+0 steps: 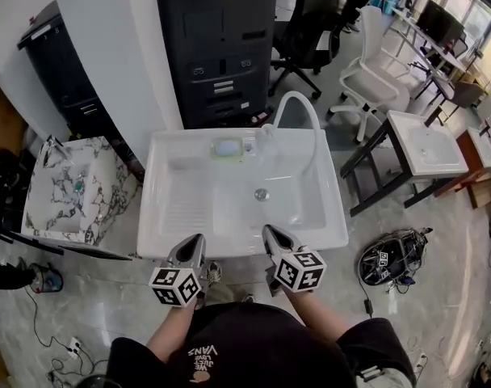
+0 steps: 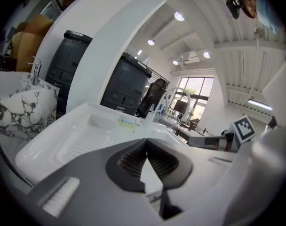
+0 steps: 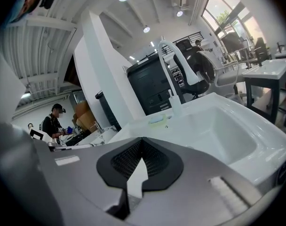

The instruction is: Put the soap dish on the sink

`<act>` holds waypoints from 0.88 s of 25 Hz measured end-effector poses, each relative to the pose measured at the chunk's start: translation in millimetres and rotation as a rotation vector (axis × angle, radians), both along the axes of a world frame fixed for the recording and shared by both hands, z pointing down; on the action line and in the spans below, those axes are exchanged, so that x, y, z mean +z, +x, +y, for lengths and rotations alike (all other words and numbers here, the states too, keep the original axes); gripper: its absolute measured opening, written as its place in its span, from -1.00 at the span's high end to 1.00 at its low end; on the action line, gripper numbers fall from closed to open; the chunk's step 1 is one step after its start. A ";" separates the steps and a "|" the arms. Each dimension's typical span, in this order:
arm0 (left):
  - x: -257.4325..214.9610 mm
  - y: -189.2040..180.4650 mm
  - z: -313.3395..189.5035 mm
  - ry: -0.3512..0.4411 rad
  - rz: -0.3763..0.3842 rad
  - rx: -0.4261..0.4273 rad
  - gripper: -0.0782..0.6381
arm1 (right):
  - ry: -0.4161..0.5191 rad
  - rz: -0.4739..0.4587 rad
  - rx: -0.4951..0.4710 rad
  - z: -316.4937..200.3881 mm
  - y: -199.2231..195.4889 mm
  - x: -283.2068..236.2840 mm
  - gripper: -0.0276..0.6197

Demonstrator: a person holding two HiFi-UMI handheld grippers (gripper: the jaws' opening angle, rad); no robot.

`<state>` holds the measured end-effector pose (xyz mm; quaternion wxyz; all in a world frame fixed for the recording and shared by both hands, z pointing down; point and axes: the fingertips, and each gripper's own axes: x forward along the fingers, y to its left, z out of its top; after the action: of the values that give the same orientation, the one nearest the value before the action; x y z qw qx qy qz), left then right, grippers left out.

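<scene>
The soap dish (image 1: 227, 146), pale green with a bluish bar in it, sits on the back ledge of the white sink (image 1: 173, 217). It is just left of the foot of the arched white faucet (image 1: 298, 103). A small white bottle (image 1: 267, 133) stands on the same ledge between dish and faucet.

The left gripper (image 1: 195, 241) and the right gripper (image 1: 271, 234) hover side by side over the sink's near rim, well apart from the dish. Each has its fingers clenched tip to tip with nothing between them. The whole basin, with its ribbed slope on the left and its drain (image 1: 262, 194), lies between the grippers and the dish.

A marble-patterned sink (image 1: 68, 188) stands to the left of the white one. A dark cabinet (image 1: 217, 47) rises right behind the ledge, beside a white pillar (image 1: 116, 47). Further back are a black office chair (image 1: 310, 23) and a white office chair (image 1: 375, 67). To the right, a second white sink on a black frame (image 1: 427, 144) stands apart. A tangle of cables (image 1: 391, 257) lies on the floor near it. In the right gripper view a person (image 3: 52, 121) stands far off at the left.
</scene>
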<state>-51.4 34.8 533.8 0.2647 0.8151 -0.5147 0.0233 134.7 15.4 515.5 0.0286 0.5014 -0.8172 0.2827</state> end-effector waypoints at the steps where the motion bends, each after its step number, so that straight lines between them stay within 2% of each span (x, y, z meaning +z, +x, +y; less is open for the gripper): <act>1: -0.8 0.4 4.5 0.001 0.002 -0.002 0.64 | -0.001 0.002 0.000 4.3 2.0 -0.1 0.91; 22: 8.1 15.4 61.1 -0.027 0.018 -0.010 0.64 | -0.039 0.026 -0.018 51.5 17.2 11.9 0.91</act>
<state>-36.0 95.9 541.9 0.2807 0.8091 -0.5159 0.0215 152.0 66.8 527.4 0.0515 0.4970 -0.8155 0.2920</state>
